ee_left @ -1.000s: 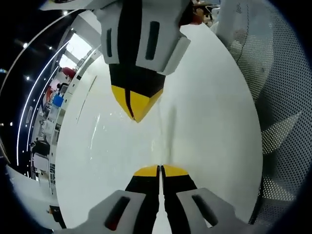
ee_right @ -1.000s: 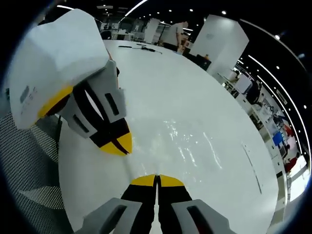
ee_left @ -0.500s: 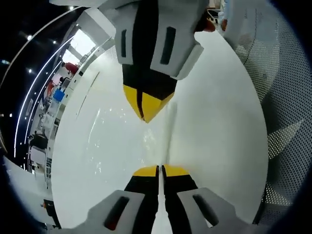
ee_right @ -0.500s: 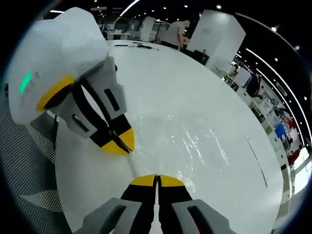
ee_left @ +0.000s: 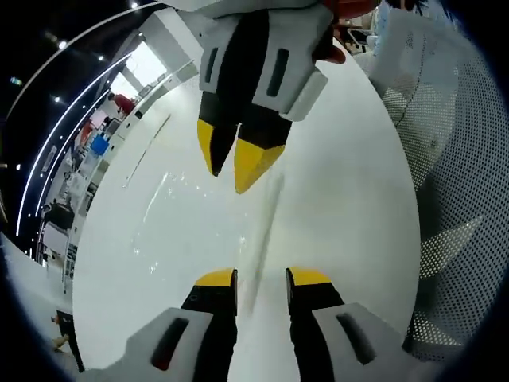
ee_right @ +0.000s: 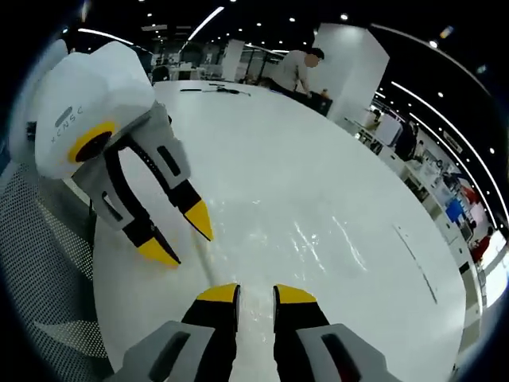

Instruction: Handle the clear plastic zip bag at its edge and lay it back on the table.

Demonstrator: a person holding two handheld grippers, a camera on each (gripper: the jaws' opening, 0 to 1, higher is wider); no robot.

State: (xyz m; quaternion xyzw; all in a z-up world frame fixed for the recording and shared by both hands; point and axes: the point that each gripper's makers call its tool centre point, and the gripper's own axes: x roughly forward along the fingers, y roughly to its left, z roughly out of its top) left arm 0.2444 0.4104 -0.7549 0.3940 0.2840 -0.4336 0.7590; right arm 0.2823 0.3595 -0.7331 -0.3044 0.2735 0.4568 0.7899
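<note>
The clear plastic zip bag lies flat on the white table, showing mainly as glints and creases. Its long edge runs as a faint strip between the two grippers. My left gripper is open, its yellow-tipped jaws standing either side of that edge strip and holding nothing. My right gripper is open too, just above the table at the same edge. Each one faces the other: the right gripper reaches in from the top, the left gripper from the left.
A perforated grey mesh surface borders the table on one side. A person stands by a white pillar at the table's far end, near some dark small things. Desks and shelves lie beyond the far edge.
Both grippers were shut on the bag's edge and have now opened and let it go. The bag rests on the table between them.
</note>
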